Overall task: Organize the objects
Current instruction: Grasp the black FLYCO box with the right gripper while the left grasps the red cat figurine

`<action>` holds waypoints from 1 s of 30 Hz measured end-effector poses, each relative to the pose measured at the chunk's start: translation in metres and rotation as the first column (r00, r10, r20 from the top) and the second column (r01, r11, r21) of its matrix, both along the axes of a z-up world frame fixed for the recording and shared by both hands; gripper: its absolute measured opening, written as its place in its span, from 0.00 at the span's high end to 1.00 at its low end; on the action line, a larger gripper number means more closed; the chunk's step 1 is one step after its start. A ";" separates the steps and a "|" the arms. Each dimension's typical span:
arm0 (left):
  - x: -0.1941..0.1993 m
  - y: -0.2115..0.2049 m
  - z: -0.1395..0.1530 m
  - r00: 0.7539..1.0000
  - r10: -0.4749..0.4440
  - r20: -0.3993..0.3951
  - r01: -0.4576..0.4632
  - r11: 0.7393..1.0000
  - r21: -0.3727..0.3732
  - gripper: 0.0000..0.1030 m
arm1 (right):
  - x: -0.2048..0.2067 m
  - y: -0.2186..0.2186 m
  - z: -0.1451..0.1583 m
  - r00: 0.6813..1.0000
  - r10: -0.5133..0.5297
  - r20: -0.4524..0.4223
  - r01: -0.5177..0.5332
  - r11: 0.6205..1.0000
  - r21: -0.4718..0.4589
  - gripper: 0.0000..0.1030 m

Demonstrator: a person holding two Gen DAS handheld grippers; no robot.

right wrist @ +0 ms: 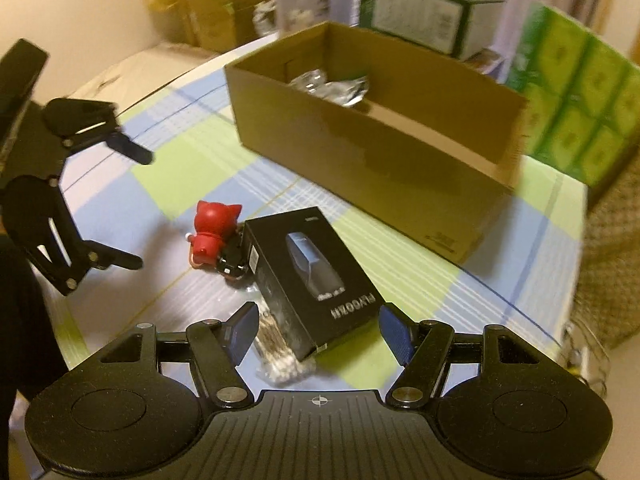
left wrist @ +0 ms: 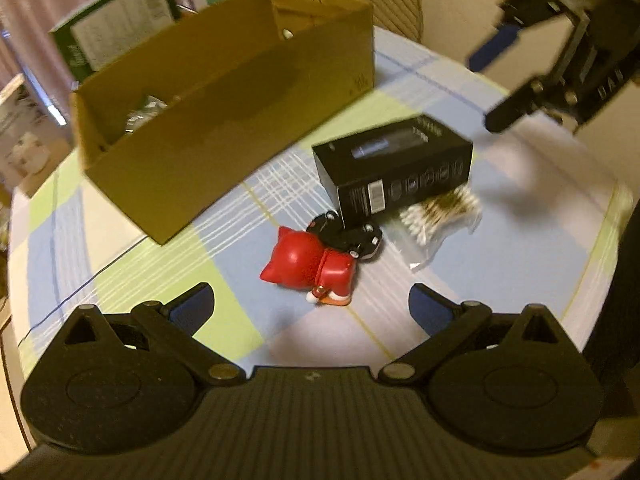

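**Black carton lies ahead of the right tongs, its length pointing away**

The right gripper [right wrist: 318, 334] is spread wide and holds nothing; the near end of the black product carton [right wrist: 310, 280] sits between its blue pads, the long axis running forward and a little left. It rests partly on a clear bag of cotton swabs [right wrist: 280, 354], soft and crinkly, so it tilts. The right hand is plainly nearer it; the jaws probably need to close across its short width.

The left gripper [left wrist: 312, 304], also wide open and empty, faces a glossy red cat figurine [left wrist: 310, 262] lying on its side, touching a small black wheeled toy [left wrist: 352, 236].

Beyond, on the checked tablecloth [left wrist: 136, 264], stands the open cardboard box [right wrist: 384, 140], matte brown, with crumpled silver packets [right wrist: 332, 84] inside.
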State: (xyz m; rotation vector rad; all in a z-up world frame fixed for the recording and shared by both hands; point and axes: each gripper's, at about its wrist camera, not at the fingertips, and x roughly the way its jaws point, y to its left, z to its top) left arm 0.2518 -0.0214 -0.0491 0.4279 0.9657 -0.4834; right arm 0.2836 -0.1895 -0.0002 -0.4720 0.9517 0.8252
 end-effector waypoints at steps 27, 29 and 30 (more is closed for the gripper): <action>0.061 -0.003 -0.055 0.971 -0.211 -0.115 0.206 0.977 -0.055 0.13 | 0.079 0.061 -0.090 0.958 0.181 -0.222 -0.208 0.972 -0.107 0.14; 0.061 -0.004 -0.056 0.967 -0.223 -0.120 0.218 0.975 -0.050 0.16 | 0.079 0.059 -0.089 0.960 0.156 -0.233 -0.183 0.978 -0.096 0.16; 0.062 -0.004 -0.056 0.967 -0.226 -0.120 0.222 0.974 -0.047 0.17 | 0.078 0.059 -0.088 0.961 0.151 -0.231 -0.177 0.980 -0.095 0.17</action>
